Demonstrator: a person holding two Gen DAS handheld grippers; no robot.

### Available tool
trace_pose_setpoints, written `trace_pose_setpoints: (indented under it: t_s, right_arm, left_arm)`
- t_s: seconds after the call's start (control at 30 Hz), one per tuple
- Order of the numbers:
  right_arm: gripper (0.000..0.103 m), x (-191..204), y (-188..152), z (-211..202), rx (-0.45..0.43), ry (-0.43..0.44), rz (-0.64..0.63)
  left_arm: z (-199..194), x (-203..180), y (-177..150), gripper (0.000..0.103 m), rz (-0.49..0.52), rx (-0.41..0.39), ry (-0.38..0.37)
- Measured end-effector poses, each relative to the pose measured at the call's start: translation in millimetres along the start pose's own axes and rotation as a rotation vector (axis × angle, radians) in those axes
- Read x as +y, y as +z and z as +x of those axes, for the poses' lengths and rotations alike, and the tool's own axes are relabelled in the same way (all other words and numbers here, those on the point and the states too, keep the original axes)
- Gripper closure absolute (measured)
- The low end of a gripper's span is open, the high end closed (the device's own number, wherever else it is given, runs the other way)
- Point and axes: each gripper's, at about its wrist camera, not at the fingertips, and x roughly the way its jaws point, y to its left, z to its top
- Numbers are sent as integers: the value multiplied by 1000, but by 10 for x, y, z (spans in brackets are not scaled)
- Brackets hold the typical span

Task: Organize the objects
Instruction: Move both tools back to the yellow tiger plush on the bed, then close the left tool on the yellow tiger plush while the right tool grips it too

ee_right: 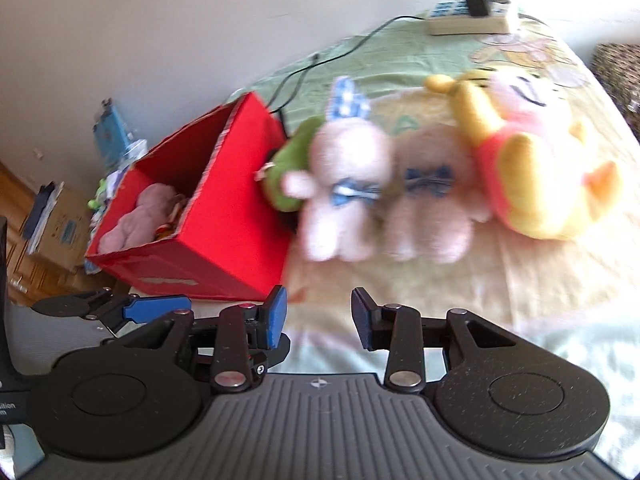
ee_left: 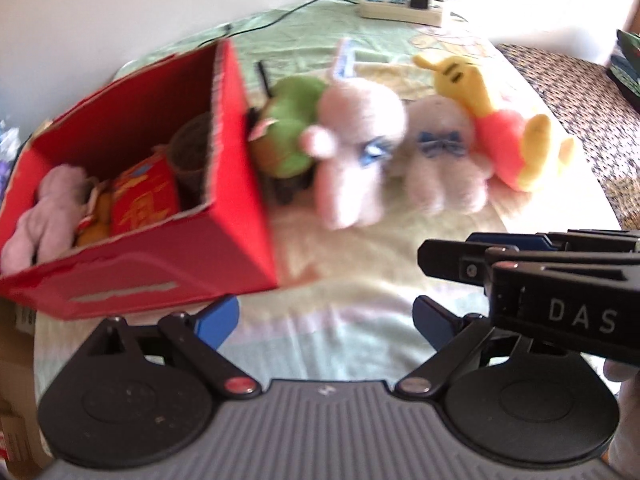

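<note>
A red cardboard box (ee_left: 168, 280) (ee_right: 224, 216) stands open at the left of the blanket-covered table. Inside it lie a pink plush (ee_left: 44, 216) (ee_right: 136, 220), a red packet (ee_left: 144, 200) and a brown cup (ee_left: 192, 152). To the right of the box sit a green plush (ee_left: 288, 128) (ee_right: 292, 168), a pink rabbit (ee_left: 356, 148) (ee_right: 344, 200), a white plush with a blue bow (ee_left: 444, 152) (ee_right: 432, 200) and a yellow bear in a red shirt (ee_left: 500, 120) (ee_right: 528, 168). My left gripper (ee_left: 326, 320) (ee_right: 156, 306) is open and empty, short of the box. My right gripper (ee_right: 319, 318) (ee_left: 448, 258) is open and empty, facing the rabbit.
A power strip (ee_left: 400, 10) (ee_right: 468, 24) with a black charger lies at the table's far edge, and its black cable (ee_left: 280, 16) runs toward the box. Cardboard boxes (ee_right: 60, 232) stand on the floor at left. A patterned seat (ee_left: 580, 92) is at right.
</note>
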Motion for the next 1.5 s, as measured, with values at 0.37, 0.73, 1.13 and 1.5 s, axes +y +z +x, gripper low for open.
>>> trace_pose_setpoints:
  t_s: [0.37, 0.73, 1.13, 1.5]
  right_arm:
    - [62, -648, 21, -235, -42, -80, 150]
    - [60, -1365, 233, -648, -171, -124, 342]
    - [56, -1957, 571, -555, -234, -63, 481]
    - [56, -2255, 675, 98, -124, 142, 563]
  left_arm:
    - [138, -450, 250, 9, 90, -16, -99]
    - [188, -836, 763, 9, 127, -94, -270]
    - [531, -1005, 1166, 9, 53, -37, -417]
    - [902, -988, 1239, 30, 12, 71, -468]
